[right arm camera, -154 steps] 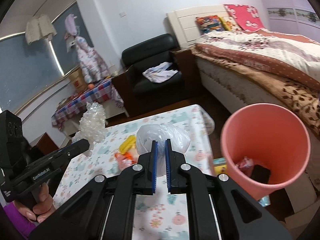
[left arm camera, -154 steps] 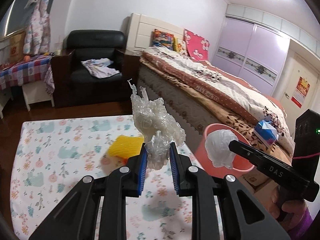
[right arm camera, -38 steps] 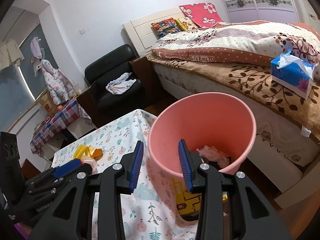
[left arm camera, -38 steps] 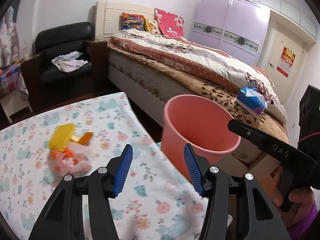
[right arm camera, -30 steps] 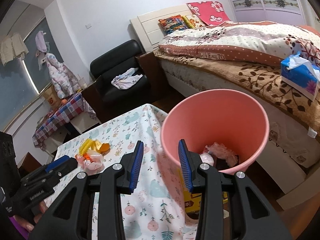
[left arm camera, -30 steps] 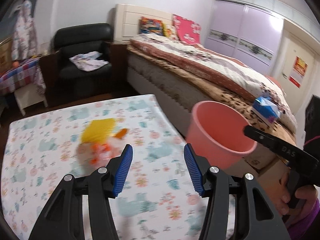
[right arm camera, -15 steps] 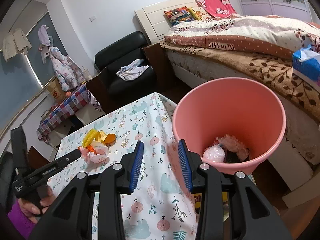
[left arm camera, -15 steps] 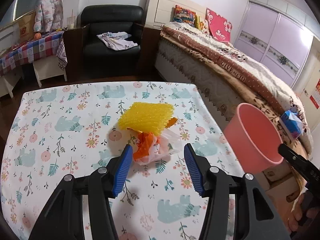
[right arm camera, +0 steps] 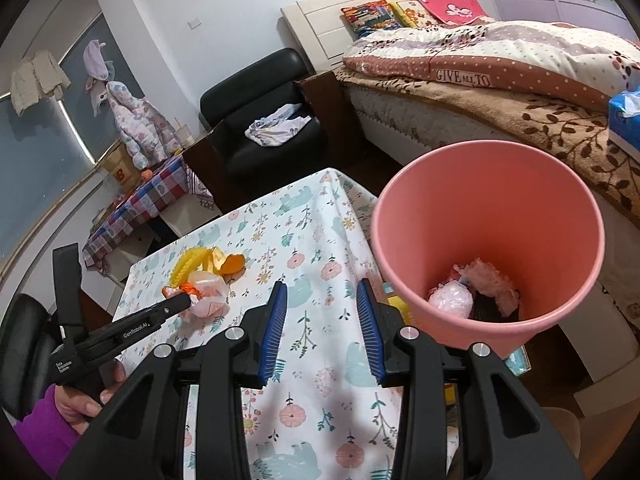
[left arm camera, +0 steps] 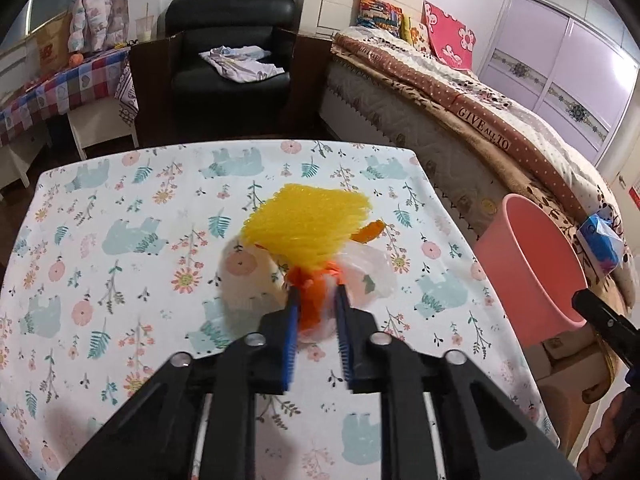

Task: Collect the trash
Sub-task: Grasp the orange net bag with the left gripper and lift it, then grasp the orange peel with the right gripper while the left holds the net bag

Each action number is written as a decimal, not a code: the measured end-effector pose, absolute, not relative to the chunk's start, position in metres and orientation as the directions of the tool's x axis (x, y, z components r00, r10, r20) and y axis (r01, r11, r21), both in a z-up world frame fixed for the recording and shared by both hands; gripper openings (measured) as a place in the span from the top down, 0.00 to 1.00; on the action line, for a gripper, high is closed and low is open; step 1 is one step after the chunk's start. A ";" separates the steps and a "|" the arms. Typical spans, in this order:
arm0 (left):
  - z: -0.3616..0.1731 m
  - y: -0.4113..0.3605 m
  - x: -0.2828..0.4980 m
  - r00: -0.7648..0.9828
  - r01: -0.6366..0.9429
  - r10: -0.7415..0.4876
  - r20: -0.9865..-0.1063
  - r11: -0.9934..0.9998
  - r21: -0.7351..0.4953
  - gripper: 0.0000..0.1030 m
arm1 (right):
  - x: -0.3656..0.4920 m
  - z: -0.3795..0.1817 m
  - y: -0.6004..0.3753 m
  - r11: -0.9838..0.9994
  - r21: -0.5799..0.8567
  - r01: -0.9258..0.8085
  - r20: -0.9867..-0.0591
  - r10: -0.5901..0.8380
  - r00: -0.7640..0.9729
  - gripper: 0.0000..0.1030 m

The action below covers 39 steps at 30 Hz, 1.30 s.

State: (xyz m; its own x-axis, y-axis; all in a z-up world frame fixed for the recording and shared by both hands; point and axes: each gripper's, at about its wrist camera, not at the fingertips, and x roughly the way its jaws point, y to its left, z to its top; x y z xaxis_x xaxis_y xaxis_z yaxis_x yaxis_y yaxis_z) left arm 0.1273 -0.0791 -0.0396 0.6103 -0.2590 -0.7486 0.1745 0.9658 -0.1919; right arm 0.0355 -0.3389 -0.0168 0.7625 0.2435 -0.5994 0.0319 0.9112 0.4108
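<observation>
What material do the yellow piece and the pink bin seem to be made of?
Yellow piece: probably foam netting, matte; a fine bumpy mesh texture shows. Pink bin: likely moulded plastic, smooth with a slight sheen, thin even rim.

We read "GIVE ALL TO" on the brown dotted band of the bed quilt (left arm camera: 483,123), in both views. The left gripper (right arm camera: 182,305) carries white lettering "GenRobot.AI" along its finger arm, and small white print on its handle block that we cannot make out.
</observation>
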 end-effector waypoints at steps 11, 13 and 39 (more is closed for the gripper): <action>-0.024 -0.044 0.104 0.634 0.156 -0.265 -0.726 0.964 -0.216 0.93 | 0.046 -0.016 -0.315 0.918 0.397 -0.019 -0.610 0.279 0.742 0.64; -0.022 -0.037 0.099 0.641 0.149 -0.259 -0.723 0.965 -0.214 0.93 | 0.049 -0.016 -0.308 0.917 0.397 -0.033 -0.610 0.290 0.737 0.64; -0.011 0.045 0.045 0.690 0.085 -0.229 -0.686 0.968 -0.238 0.93 | 0.154 -0.052 -0.220 0.870 0.491 -0.039 -0.686 0.414 0.598 0.64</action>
